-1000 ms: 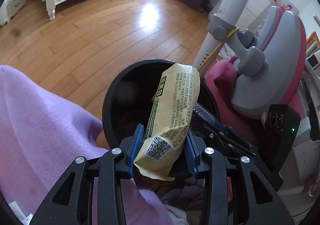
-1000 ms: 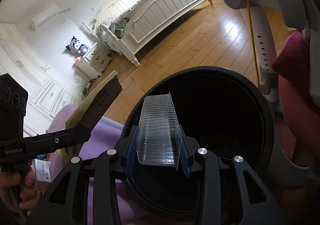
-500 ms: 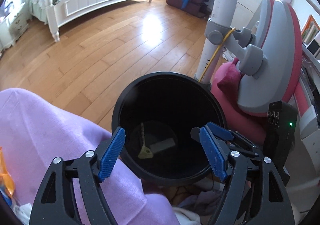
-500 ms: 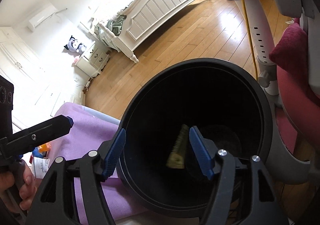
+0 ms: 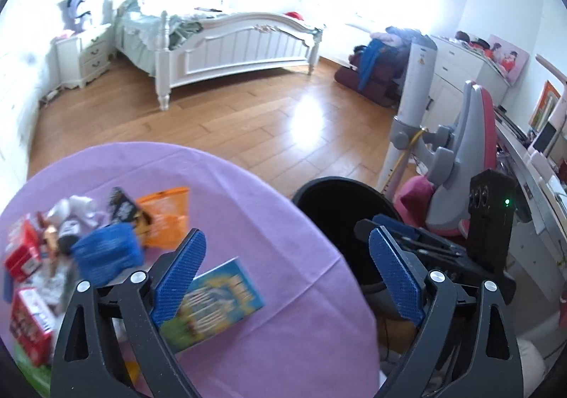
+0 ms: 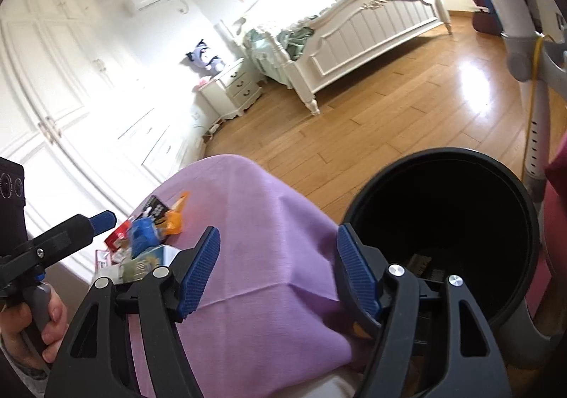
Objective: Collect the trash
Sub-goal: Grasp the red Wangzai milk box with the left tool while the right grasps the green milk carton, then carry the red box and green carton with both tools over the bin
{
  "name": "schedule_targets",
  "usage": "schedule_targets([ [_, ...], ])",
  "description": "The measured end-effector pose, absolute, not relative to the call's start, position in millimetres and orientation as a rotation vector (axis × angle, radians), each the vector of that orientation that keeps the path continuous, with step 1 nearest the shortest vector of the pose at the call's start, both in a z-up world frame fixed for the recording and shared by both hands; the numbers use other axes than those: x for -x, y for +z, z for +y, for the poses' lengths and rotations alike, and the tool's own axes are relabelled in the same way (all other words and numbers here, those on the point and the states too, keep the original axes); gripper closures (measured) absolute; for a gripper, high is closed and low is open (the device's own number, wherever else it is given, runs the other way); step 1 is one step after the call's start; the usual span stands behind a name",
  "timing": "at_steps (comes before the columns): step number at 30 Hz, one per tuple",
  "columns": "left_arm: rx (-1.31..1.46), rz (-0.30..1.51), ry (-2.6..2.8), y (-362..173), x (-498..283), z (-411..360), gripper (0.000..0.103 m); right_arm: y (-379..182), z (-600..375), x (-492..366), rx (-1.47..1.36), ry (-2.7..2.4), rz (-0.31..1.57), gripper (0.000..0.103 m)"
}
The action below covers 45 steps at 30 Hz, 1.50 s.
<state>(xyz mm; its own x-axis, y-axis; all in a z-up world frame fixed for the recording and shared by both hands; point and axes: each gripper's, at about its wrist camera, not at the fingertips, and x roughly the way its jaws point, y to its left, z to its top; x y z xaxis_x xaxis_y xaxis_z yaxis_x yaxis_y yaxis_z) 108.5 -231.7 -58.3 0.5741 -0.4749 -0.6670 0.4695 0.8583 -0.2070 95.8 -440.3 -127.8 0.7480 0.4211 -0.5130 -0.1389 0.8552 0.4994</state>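
Left gripper (image 5: 287, 267): ribbed blue pads stood wide apart, just opened further, nothing between them, above the purple cloth.
Right gripper (image 6: 278, 265): jaws apart and empty, pads ribbed, straddling the cloth's edge beside the bin.
Trash bin (image 6: 524, 221): round, black, smooth-walled, standing on the wooden floor against the table; the right view showed scraps at its dark bottom, the left view only its rim.
Table cloth (image 5: 248, 206): soft purple fabric, creased.
Remaining trash (image 5: 106, 249): crumpled wrappers, a blue pack, an orange bag and red cartons, clustered on the table's far side; a flat illustrated packet (image 5: 216, 295) lay nearer.
Hand (image 6: 39, 323): seen only by the right camera, gripping the left tool's handle.
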Motion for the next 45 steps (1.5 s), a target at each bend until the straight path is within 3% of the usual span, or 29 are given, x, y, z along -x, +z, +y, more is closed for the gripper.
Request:
schedule_targets([
  [6,0.055,0.737,-0.340,-53,-80,-99,0.011,-101,-363,-94,-0.296,0.495,0.671,0.034],
  [9,-0.034,0.737,-0.277,-60,-78,-51,0.011,-92,-320,-90,-0.106,0.550,0.675,0.028],
  [15,-0.286,0.743,-0.355,-85,-84,-24,0.011,-97,-246,-83,0.453,0.610,0.706,0.026],
  [20,-0.366,0.778,-0.440,-110,-100,-23,0.011,-106,-220,-93,0.676,0.679,0.760,0.026],
  [22,-0.345,0.795,-0.448,-118,-105,-22,0.014,-109,-211,-95,0.745,0.721,0.786,0.026],
  [24,-0.325,0.822,-0.470,-124,-113,-19,0.028,-114,-202,-98,0.796,0.739,0.806,0.026],
  [26,-0.317,0.840,-0.481,-128,-118,-18,0.033,-119,-195,-102,0.829,0.744,0.831,0.029],
  [29,-0.276,0.854,-0.491,-131,-121,-14,0.045,-118,-191,-108,0.798,0.754,0.866,0.039],
  [33,-0.220,0.834,-0.470,-128,-116,-5,0.048,-109,-194,-109,0.675,0.752,0.881,0.050],
  [45,0.034,0.663,-0.449,-60,-88,-17,0.048,-63,-263,-96,-0.160,0.746,0.703,0.052],
])
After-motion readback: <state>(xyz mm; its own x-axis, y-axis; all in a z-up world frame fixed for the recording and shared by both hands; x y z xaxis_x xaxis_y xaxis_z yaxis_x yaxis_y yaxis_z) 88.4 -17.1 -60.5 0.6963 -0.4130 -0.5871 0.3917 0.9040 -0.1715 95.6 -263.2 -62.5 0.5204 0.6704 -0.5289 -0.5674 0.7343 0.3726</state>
